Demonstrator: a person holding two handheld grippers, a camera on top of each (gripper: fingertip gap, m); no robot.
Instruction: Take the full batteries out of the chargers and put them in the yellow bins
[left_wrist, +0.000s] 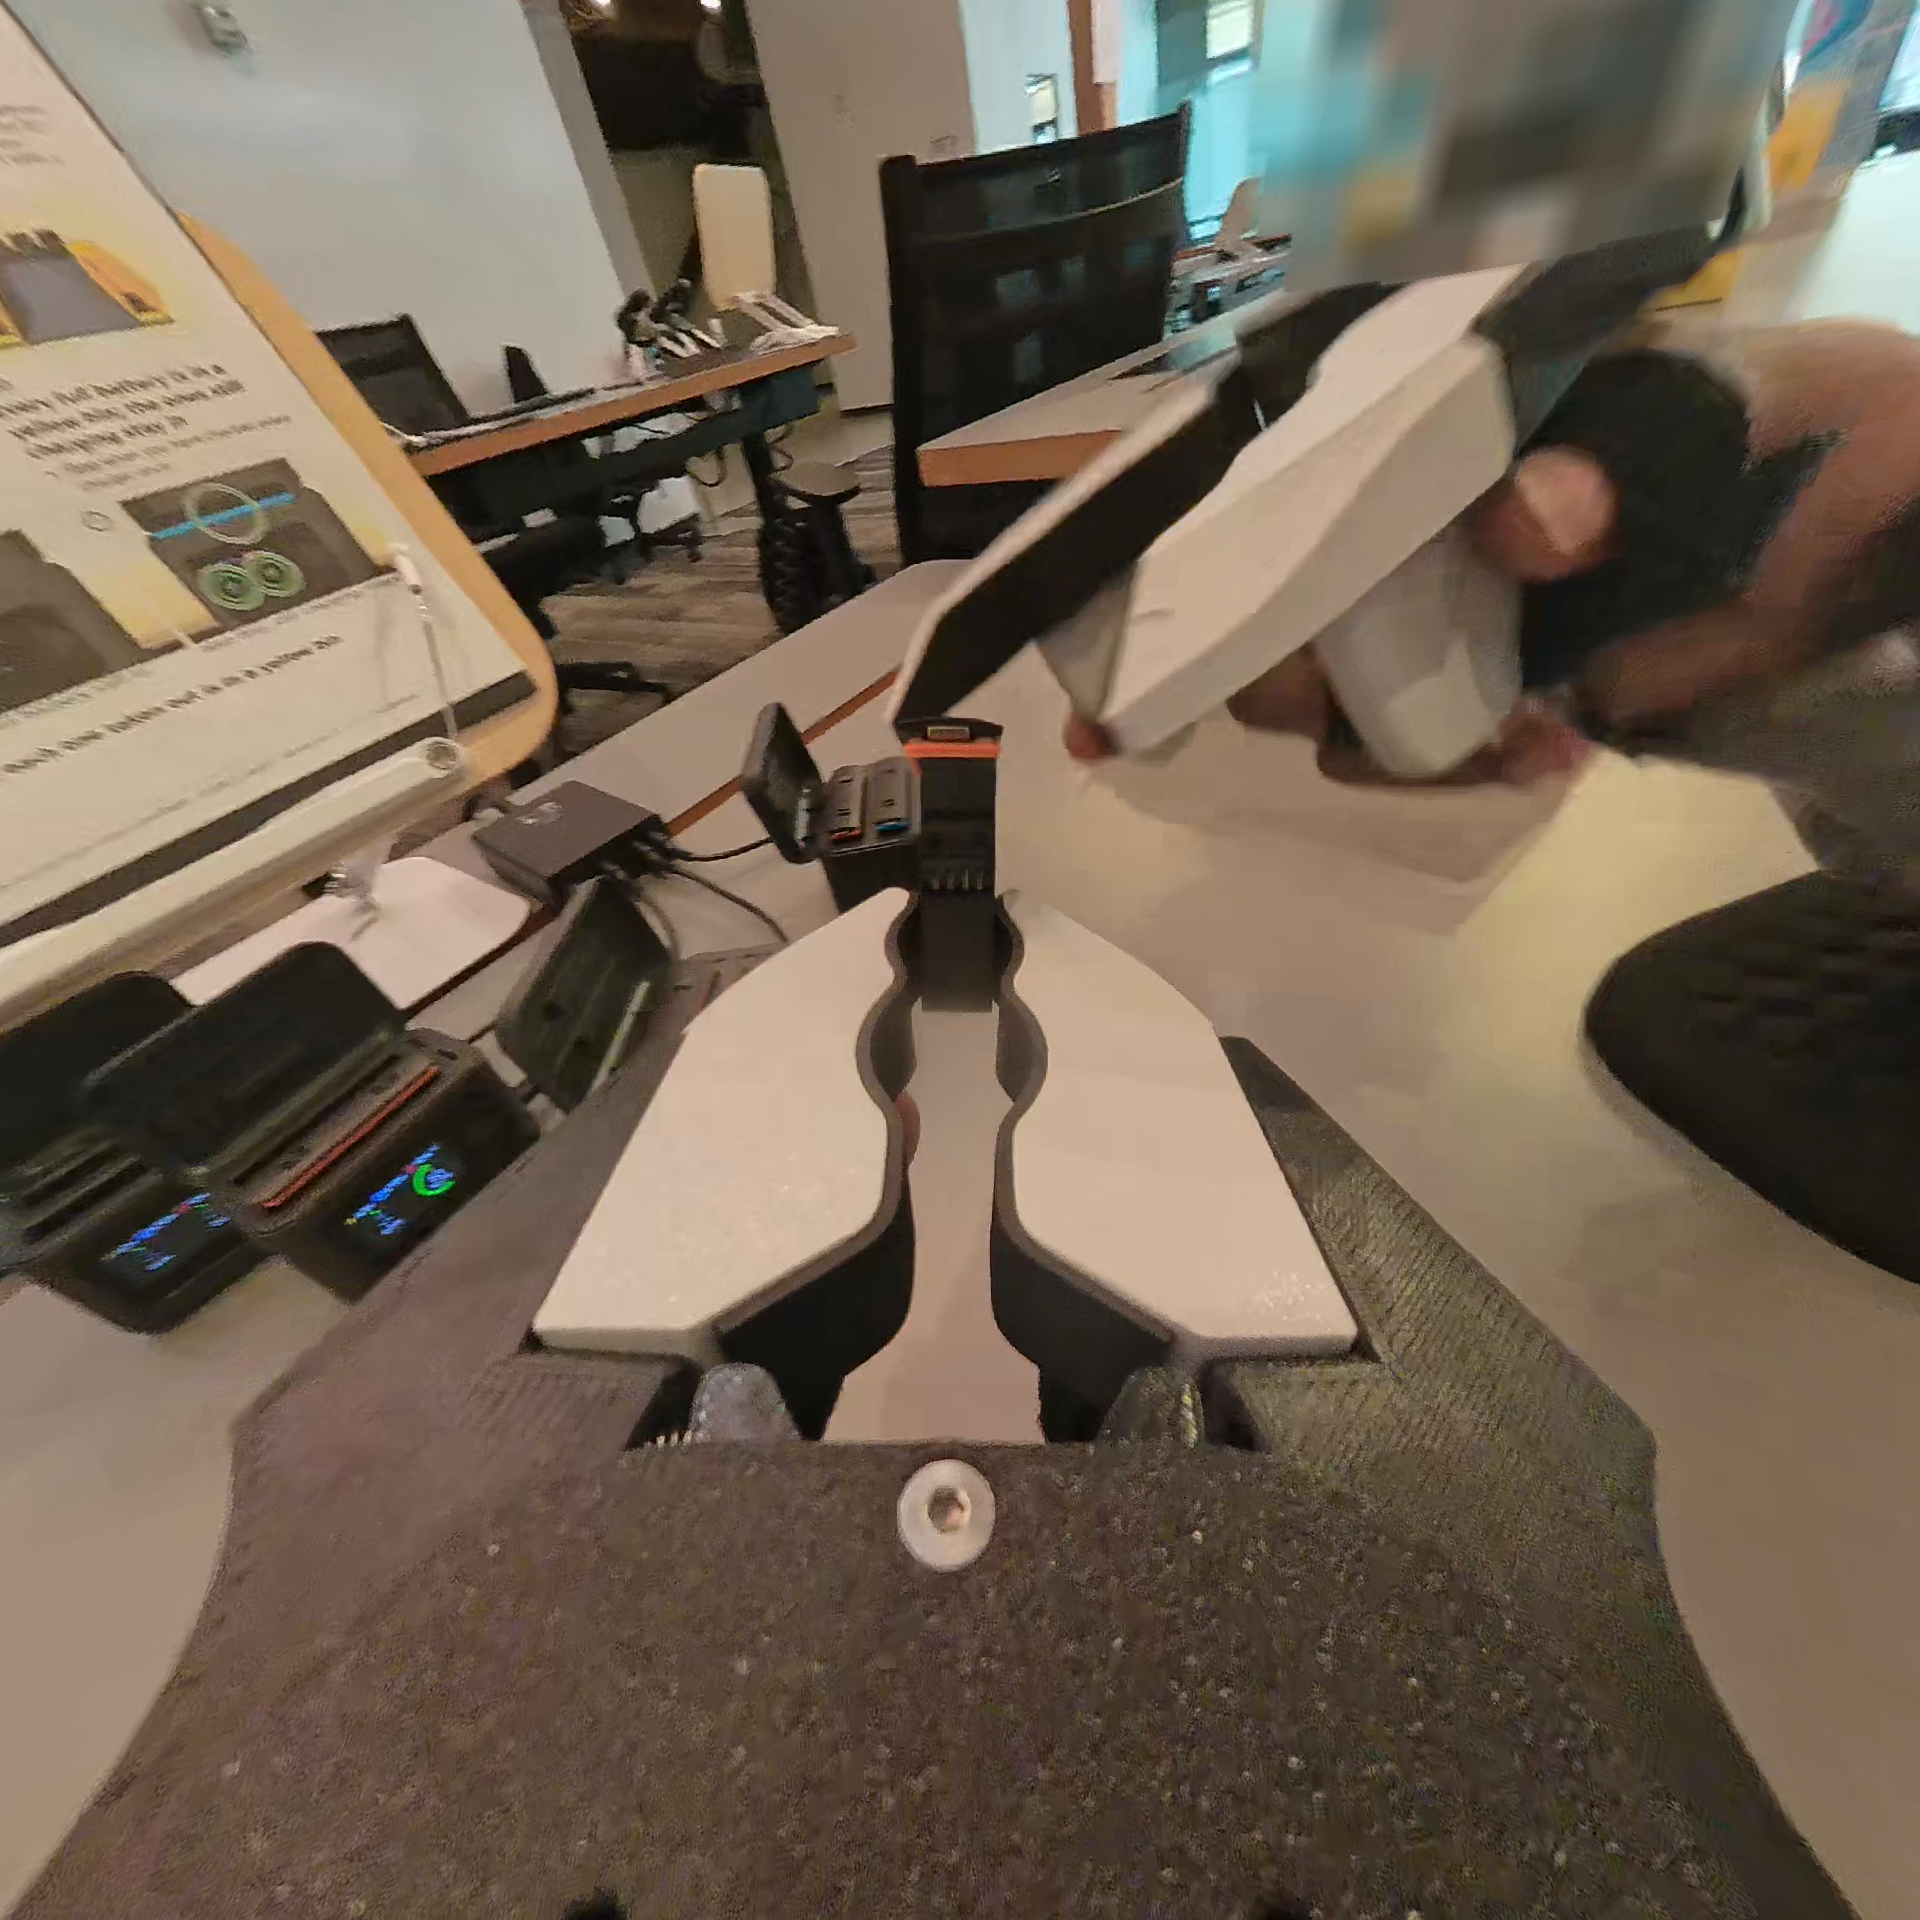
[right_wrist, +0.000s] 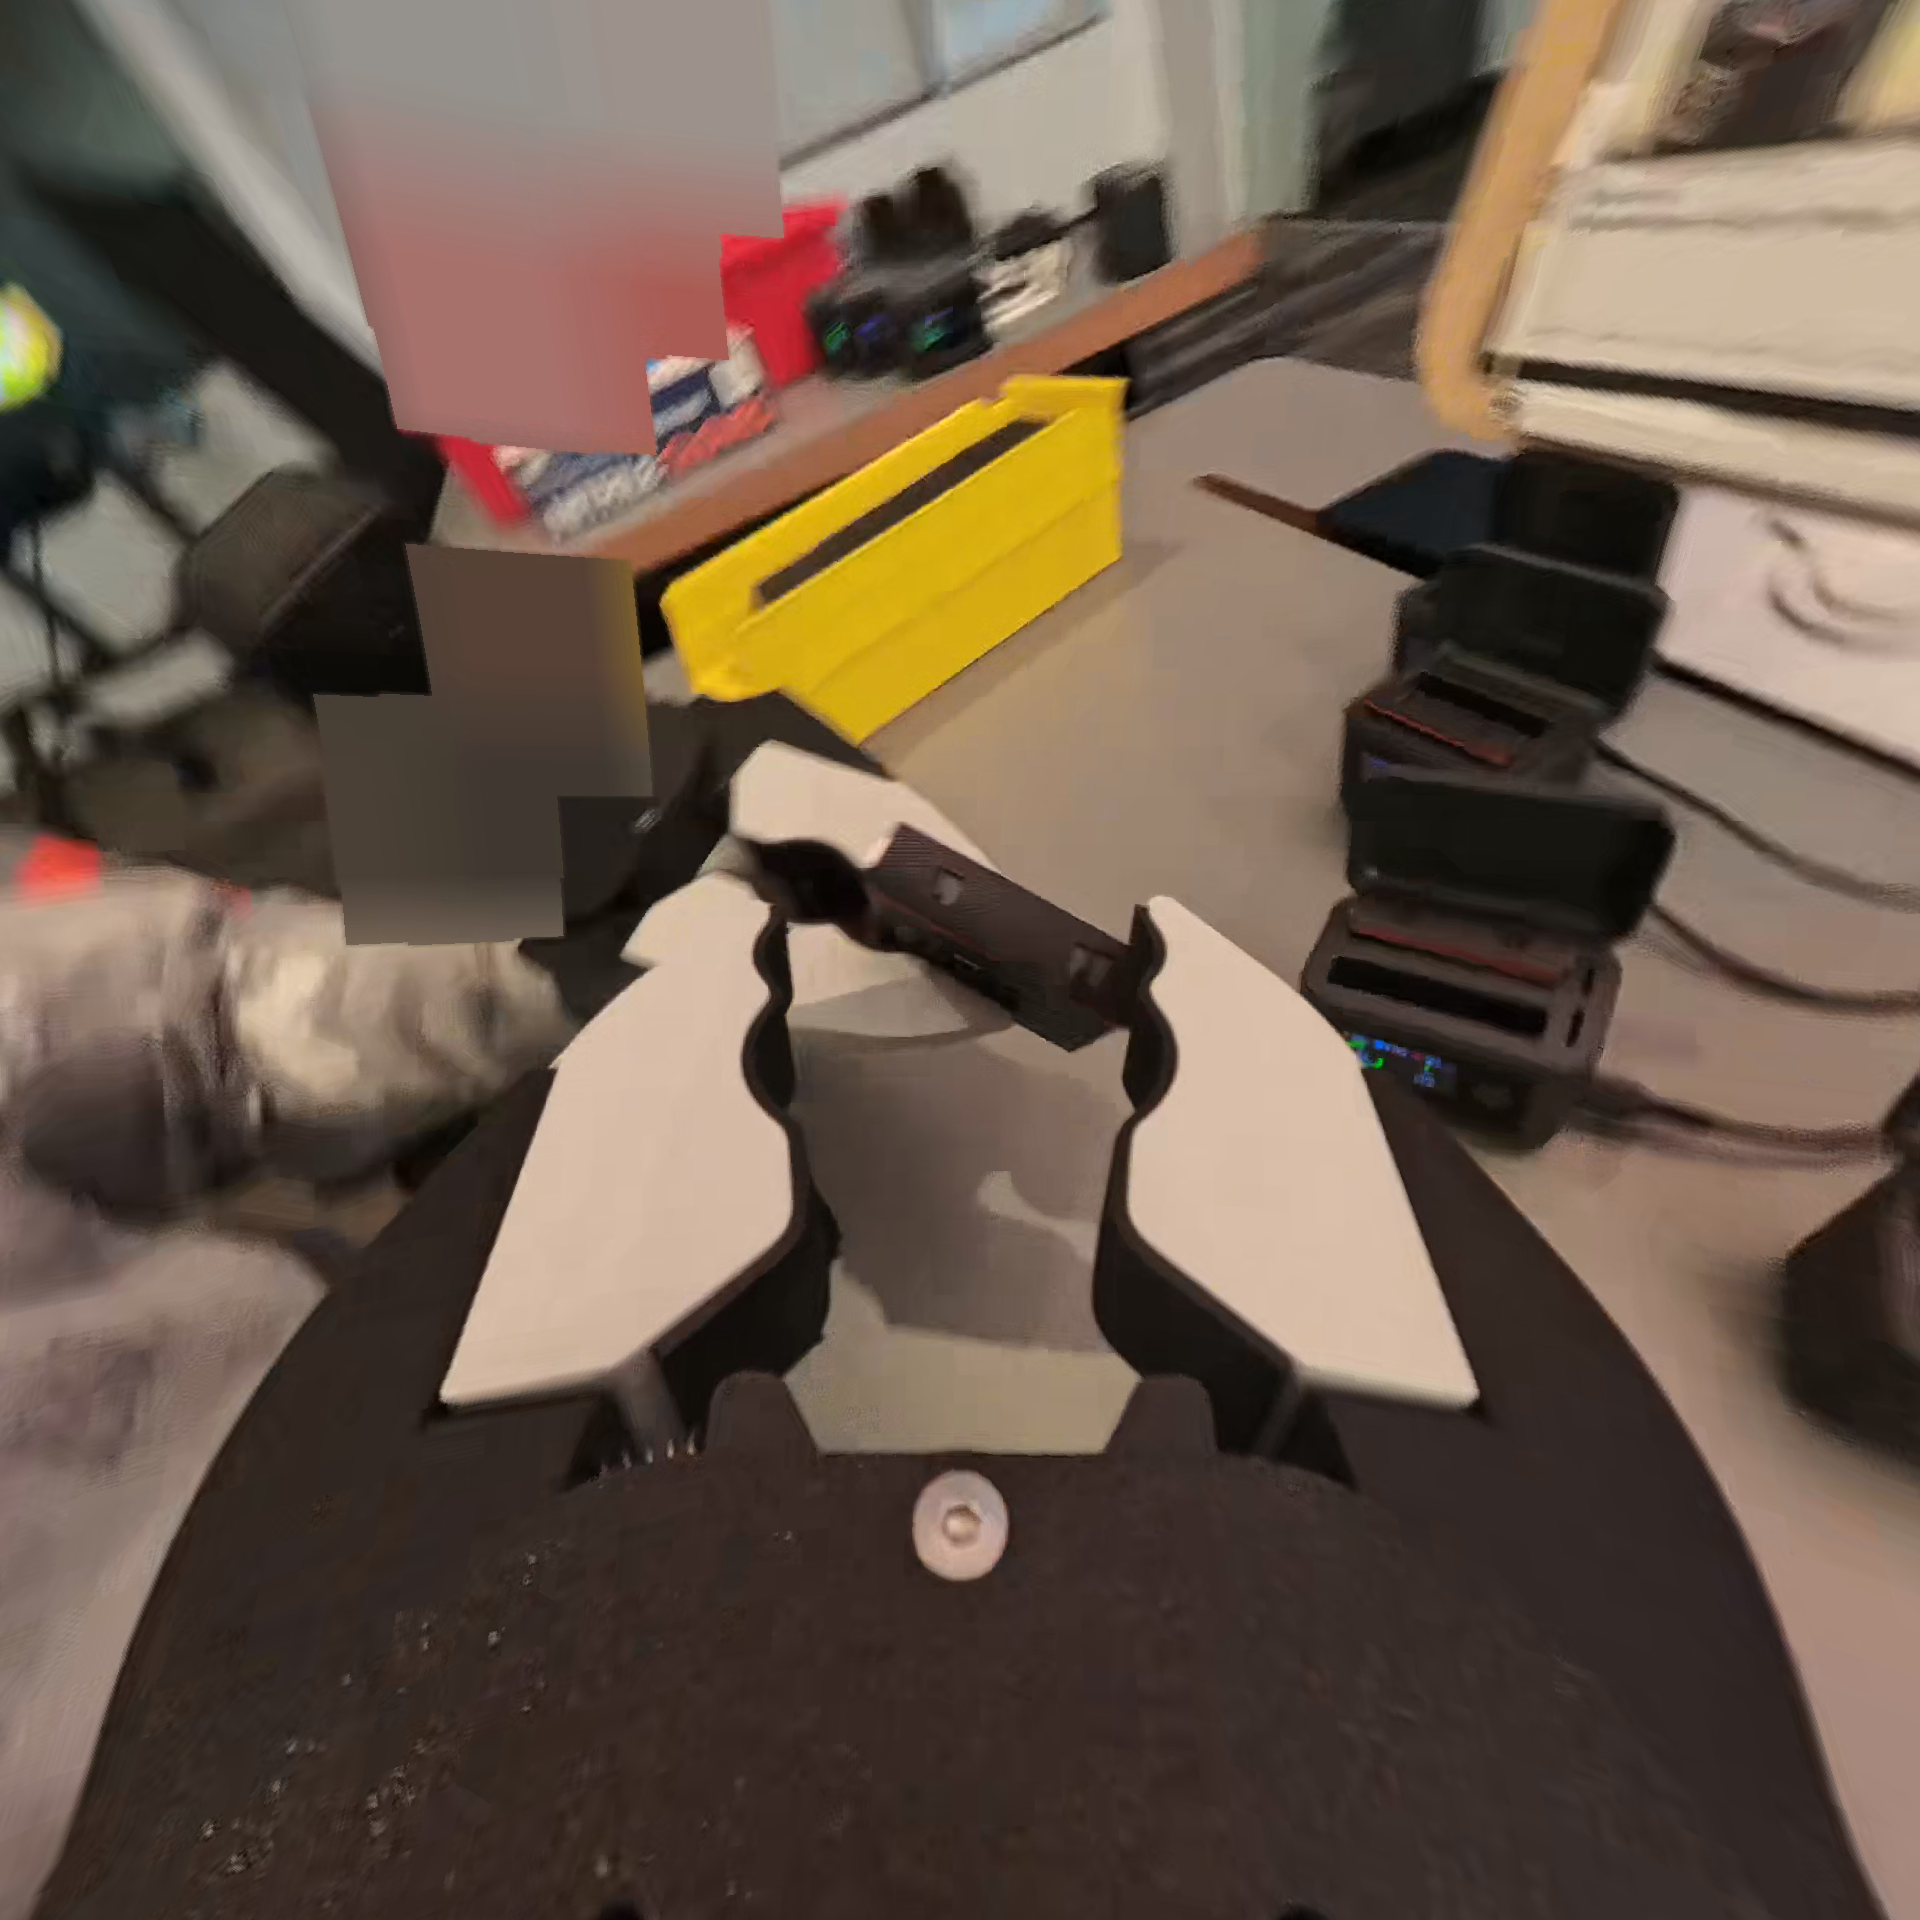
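Observation:
My left gripper (left_wrist: 956, 914) is shut on a black battery (left_wrist: 954, 831) with an orange end and holds it upright above the grey table (left_wrist: 1351, 1039). An open charger (left_wrist: 831, 821) with two batteries in it stands just behind. My right gripper (left_wrist: 930, 712) reaches in from the upper right, its tip at the battery's top. In the right wrist view, my right gripper (right_wrist: 956, 925) is open with its jaws either side of the battery (right_wrist: 987, 935); the right finger touches the battery's end. The left gripper (right_wrist: 769, 862) holds the battery's other end. A yellow bin (right_wrist: 935, 551) lies beyond.
Two open chargers with lit screens (left_wrist: 364, 1143) stand at the left, below a tilted instruction board (left_wrist: 208, 520). A black power hub (left_wrist: 571, 831) with cables sits behind them. More chargers (right_wrist: 1475, 987) stand at the right. A black chair (left_wrist: 1766, 1070) is beside the table.

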